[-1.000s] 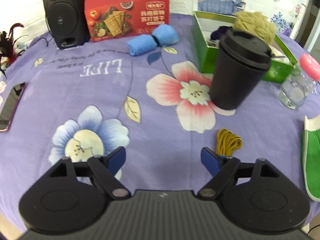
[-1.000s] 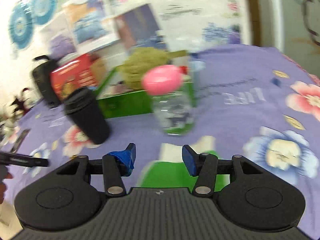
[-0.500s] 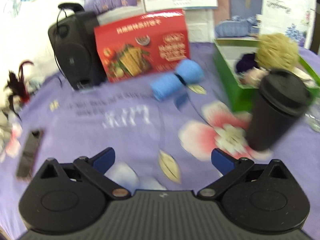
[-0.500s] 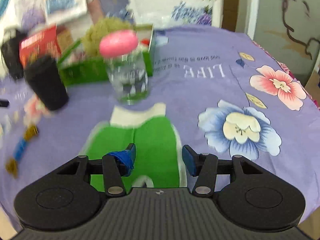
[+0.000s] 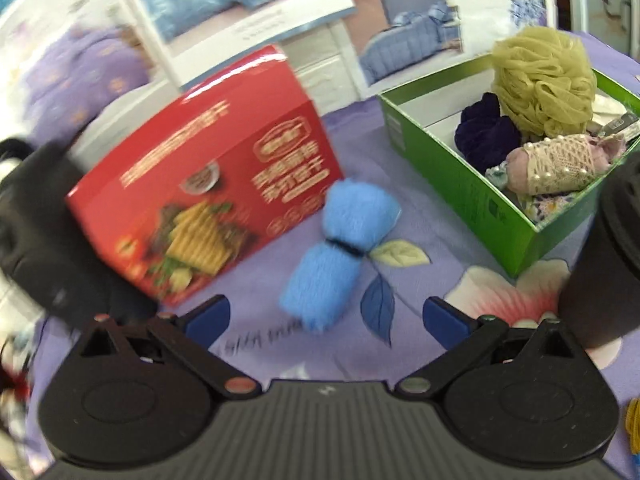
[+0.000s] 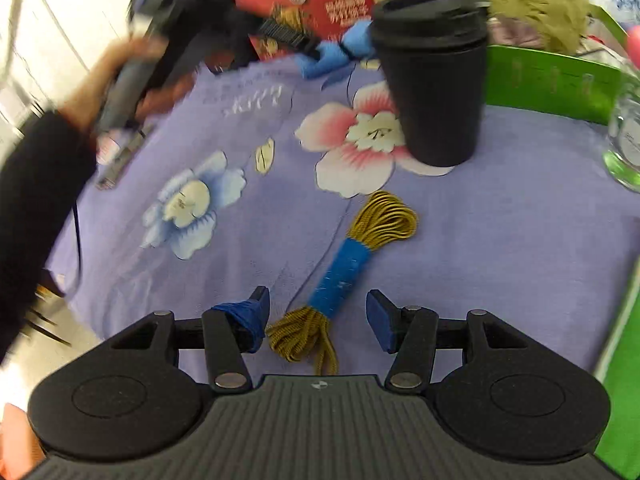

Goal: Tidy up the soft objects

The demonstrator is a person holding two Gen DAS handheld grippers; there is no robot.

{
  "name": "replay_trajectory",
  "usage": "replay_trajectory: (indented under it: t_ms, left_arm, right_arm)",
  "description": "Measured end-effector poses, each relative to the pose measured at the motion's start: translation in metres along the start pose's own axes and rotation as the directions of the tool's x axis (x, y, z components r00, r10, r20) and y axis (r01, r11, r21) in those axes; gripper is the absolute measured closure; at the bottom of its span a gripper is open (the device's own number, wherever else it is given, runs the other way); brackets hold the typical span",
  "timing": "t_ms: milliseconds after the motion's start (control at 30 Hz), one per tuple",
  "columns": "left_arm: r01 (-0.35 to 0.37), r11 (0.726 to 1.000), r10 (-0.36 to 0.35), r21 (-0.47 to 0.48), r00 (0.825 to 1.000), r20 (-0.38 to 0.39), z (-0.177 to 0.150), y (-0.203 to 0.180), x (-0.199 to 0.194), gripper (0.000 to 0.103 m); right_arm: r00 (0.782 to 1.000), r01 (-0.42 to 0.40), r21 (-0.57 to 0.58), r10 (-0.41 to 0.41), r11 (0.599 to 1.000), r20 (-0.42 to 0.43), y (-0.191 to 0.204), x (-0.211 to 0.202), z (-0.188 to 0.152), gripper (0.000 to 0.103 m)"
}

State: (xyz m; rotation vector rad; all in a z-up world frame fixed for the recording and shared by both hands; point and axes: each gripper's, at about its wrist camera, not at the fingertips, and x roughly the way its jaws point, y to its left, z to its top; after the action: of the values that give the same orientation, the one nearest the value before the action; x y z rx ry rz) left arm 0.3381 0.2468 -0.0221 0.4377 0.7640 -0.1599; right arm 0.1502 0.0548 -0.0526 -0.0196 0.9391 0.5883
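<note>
While left fingers (image 5: 326, 316) gape empty, right fingers (image 6: 318, 314) are opening over yellow cord (image 6: 344, 272).

On the flowered tablecloth (image 6: 500, 248): one red cracker box (image 5: 208, 204), one green box (image 5: 472, 196), one black lidded cup (image 6: 434, 80), one blue plush roll (image 5: 340, 256), one yellow cord bundle (image 6: 348, 276), one glass jar (image 6: 626, 140), one black speaker (image 5: 36, 232). Inside the green box: one mesh sponge (image 5: 544, 80), one dark purple scrunchie (image 5: 486, 130), one pink lace piece (image 5: 560, 164). Two grippers, one per view.
</note>
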Motion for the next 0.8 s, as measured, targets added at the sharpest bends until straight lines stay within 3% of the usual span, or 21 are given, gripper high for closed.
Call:
replay_trajectory:
  t_ms: [133,233,433,500,533,567,600,633,667,733,800]
  left_arm:
    - [0.052,0.998,-0.05,0.034,0.997,-0.058,0.012,0.007,0.038,0.001]
    - [0.082,0.996,-0.079,0.035,0.994,-0.08,0.011,0.011,0.058,0.001]
    - [0.122,0.993,-0.122,-0.001,0.988,-0.092,0.004,0.016,0.076,0.004]
    - [0.173,0.983,-0.177,-0.057,0.98,-0.091,0.002,0.023,0.074,0.017]
    - [0.198,0.976,-0.206,-0.09,0.975,-0.09,0.001,0.027,0.073,0.03]
    - [0.209,0.971,-0.219,-0.113,0.972,-0.086,-0.001,0.029,0.07,0.051]
    - [0.211,0.969,-0.223,-0.127,0.972,-0.081,-0.002,0.031,0.067,0.062]
    - [0.196,0.971,-0.209,-0.139,0.974,-0.082,-0.004,0.032,0.063,0.082]
    - [0.184,0.972,-0.198,-0.148,0.976,-0.086,-0.006,0.033,0.059,0.083]
    - [0.182,0.965,-0.201,-0.188,0.976,-0.085,-0.01,0.036,0.05,0.086]
    - [0.187,0.957,-0.208,-0.222,0.975,-0.075,-0.017,0.04,0.036,0.086]
  right_arm:
    - [0.996,0.084,-0.009,-0.084,0.996,-0.008,0.02,0.019,0.001,0.061]
    - [0.989,0.14,-0.021,-0.14,0.99,0.038,0.025,0.028,0.001,0.059]
    - [0.977,0.177,-0.028,-0.173,0.984,0.129,0.031,0.033,-0.011,0.056]
    - [0.973,0.194,-0.041,-0.187,0.98,0.135,0.035,0.036,-0.011,0.054]
    - [0.972,0.2,-0.055,-0.191,0.978,0.134,0.037,0.036,-0.011,0.053]
    - [0.973,0.201,-0.075,-0.19,0.977,0.134,0.039,0.036,-0.01,0.057]
    - [0.975,0.185,-0.085,-0.171,0.979,0.141,0.037,0.034,-0.011,0.062]
    - [0.978,0.163,-0.087,-0.149,0.983,0.146,0.033,0.033,-0.011,0.075]
    - [0.978,0.157,-0.092,-0.142,0.983,0.15,0.028,0.031,-0.01,0.095]
    - [0.984,0.12,-0.061,-0.11,0.991,0.138,0.015,0.026,-0.005,0.103]
    - [0.985,0.115,-0.048,-0.107,0.992,0.138,0.008,0.02,-0.002,0.103]
